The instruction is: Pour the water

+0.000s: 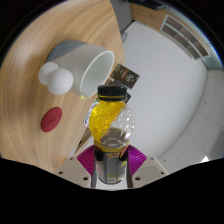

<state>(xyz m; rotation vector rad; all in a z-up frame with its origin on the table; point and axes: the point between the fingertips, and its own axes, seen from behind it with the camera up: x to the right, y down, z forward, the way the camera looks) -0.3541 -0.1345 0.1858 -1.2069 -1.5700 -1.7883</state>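
Gripper view: the gripper [113,160] has its fingers closed tight on a small bottle [112,122], upright between them, while a white mug [85,66] lies beyond, seemingly the pouring target.

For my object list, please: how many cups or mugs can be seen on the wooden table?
1. A white mug lies on its side on the wooden table, beyond the bottle between the gripper fingers. Others may be hidden.

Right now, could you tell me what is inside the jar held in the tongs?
The jar shows yellow contents in its upper part. Its lower part is hidden between the tongs, and the black lid is on.
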